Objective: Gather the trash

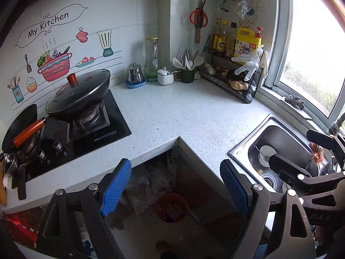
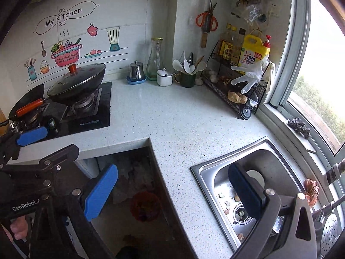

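Both claws stand wide apart and hold nothing: the left gripper (image 1: 175,188) hangs over the gap under the countertop (image 1: 183,112), and straight beneath its blue pads sits the red trash bin (image 1: 171,207). The right gripper (image 2: 172,192) spreads just as wide, the bin below its left pad and scraps (image 2: 226,205) in the sink (image 2: 207,168) under its right. Ahead, readable writing: "My Kitchen" wall sticker (image 1: 48,24), "OMO" yellow jug (image 1: 248,42); beside the right claw, "GenRobot" (image 2: 24,207) on the left one's body.
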Motion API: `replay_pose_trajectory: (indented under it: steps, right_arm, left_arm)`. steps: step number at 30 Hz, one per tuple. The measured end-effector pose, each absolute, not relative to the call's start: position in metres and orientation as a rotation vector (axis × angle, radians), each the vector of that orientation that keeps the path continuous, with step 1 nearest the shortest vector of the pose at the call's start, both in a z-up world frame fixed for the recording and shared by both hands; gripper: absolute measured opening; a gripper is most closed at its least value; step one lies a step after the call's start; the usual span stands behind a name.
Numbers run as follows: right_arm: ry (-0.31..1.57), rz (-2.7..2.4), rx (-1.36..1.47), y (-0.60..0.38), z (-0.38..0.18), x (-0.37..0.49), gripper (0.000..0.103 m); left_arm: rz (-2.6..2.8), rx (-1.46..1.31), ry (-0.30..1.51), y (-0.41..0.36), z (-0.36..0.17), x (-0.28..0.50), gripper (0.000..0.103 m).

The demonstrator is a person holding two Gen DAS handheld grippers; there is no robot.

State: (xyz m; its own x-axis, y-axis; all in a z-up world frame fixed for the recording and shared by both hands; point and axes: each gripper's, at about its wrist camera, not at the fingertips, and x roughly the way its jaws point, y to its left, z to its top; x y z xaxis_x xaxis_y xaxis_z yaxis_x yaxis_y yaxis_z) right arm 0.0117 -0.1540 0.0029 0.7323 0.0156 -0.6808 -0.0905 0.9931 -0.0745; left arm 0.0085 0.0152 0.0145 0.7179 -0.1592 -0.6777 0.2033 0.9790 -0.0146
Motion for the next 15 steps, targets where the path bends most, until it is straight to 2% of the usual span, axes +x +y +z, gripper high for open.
replay_pose_trajectory:
  steps: [7,15]
  right_arm:
    - [0.758,0.086,-0.12,-0.179,-0.007,-0.033,0.102]
    - [0.77,0.072,-0.128,-0.181,-0.011,-0.055,0.102]
  left_arm:
    - [-0.127,0.07,0.776,-0.013,0.002,-0.053,0.083]
    - [-0.103,0.071,0.815,-0.023,-0.006,-0.079,0.083]
